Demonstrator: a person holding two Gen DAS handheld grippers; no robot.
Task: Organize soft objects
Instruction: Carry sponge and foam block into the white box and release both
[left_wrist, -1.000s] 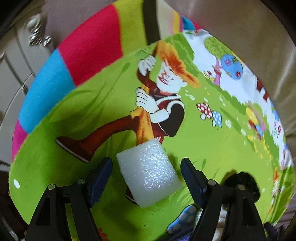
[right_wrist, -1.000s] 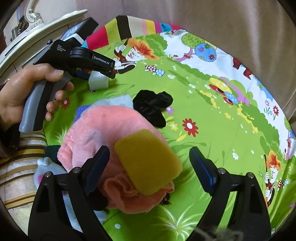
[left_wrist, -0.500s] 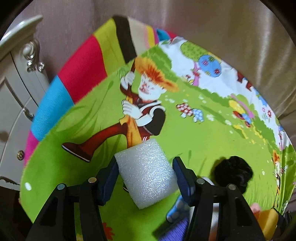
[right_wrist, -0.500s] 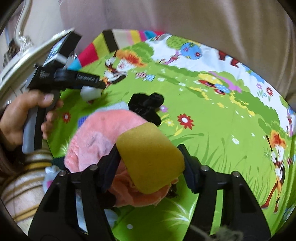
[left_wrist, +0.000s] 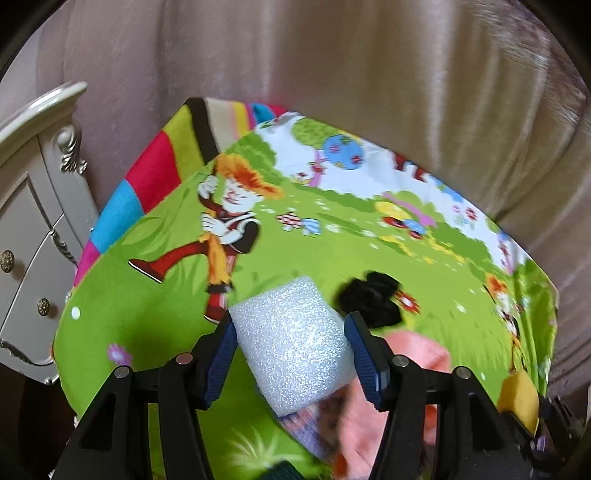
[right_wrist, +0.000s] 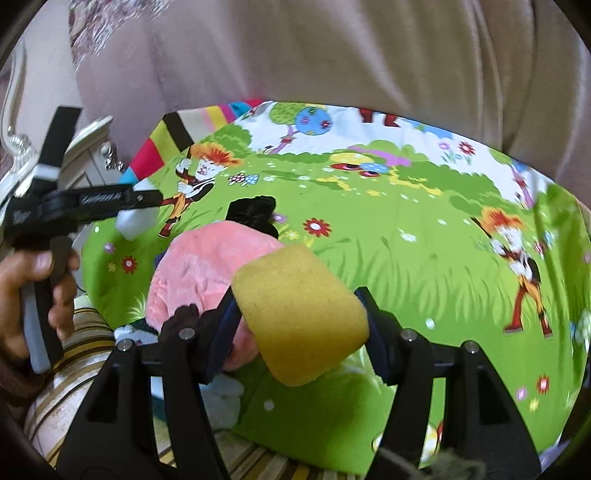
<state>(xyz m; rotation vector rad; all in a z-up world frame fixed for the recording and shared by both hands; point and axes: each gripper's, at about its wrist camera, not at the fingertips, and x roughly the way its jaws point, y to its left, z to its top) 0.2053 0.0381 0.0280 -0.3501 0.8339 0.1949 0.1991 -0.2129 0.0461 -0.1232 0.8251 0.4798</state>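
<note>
Pink plush (right_wrist: 207, 266) lies beside black fabric (right_wrist: 255, 212)

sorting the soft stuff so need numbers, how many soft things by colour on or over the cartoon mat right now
white: 1, foam block in the left gripper
yellow: 1, sponge in the right gripper
pink: 1, plush cloth
black: 1, fuzzy item
total: 4, not counting partly hidden pieces

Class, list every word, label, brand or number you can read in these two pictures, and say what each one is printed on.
White lettering on the black arm of the left gripper, seen from the right wrist view: blurred, not readable.
Small white print on that gripper's black body, near the hand: too blurred to read.
Green cartoon-printed blanket: pictures only, no words.
</note>
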